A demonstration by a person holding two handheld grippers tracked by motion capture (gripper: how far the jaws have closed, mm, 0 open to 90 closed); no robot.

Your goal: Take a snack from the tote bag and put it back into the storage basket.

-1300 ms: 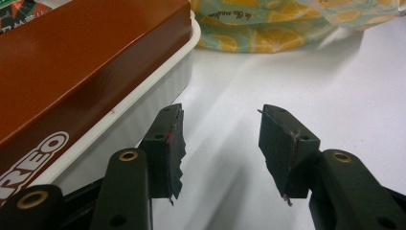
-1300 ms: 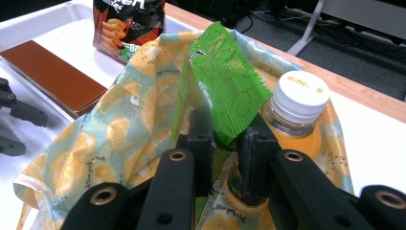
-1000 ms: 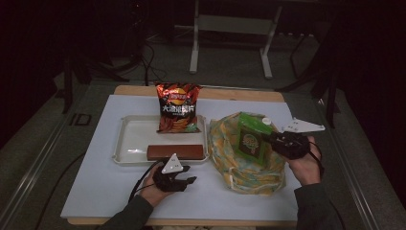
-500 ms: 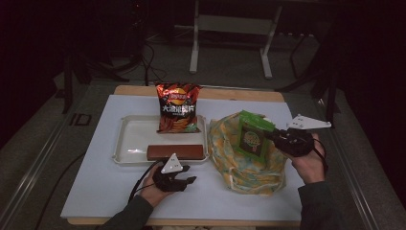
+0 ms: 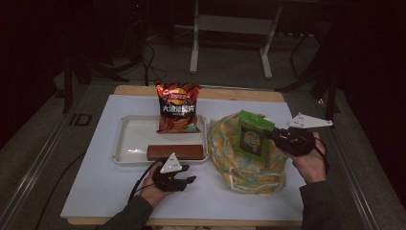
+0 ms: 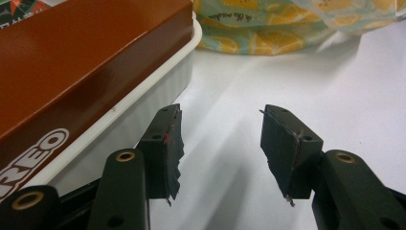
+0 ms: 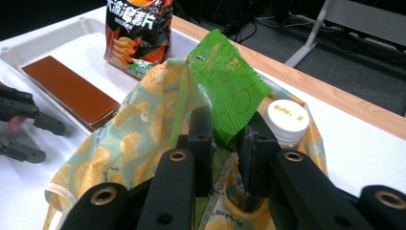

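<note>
One green packet (image 5: pixel 253 136), pinched by the right hand-held gripper (image 5: pixel 274 135), sits over one lemon-print bag (image 5: pixel 244 165); the left hand-held gripper (image 5: pixel 184 179) rests unclenched on the white desk (image 5: pixel 95 182). One tray (image 5: pixel 131 136) holds one chip bag (image 5: pixel 177 106) and one brown box (image 5: pixel 174 152); the room is dark.

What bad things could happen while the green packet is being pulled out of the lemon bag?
The right gripper pinches only the green packet's thin top edge, so it might slip or tear. The packet could also drag the soft lemon bag along, because the left gripper rests open by the tray and holds nothing down. The bottle inside the bag might tip.
</note>
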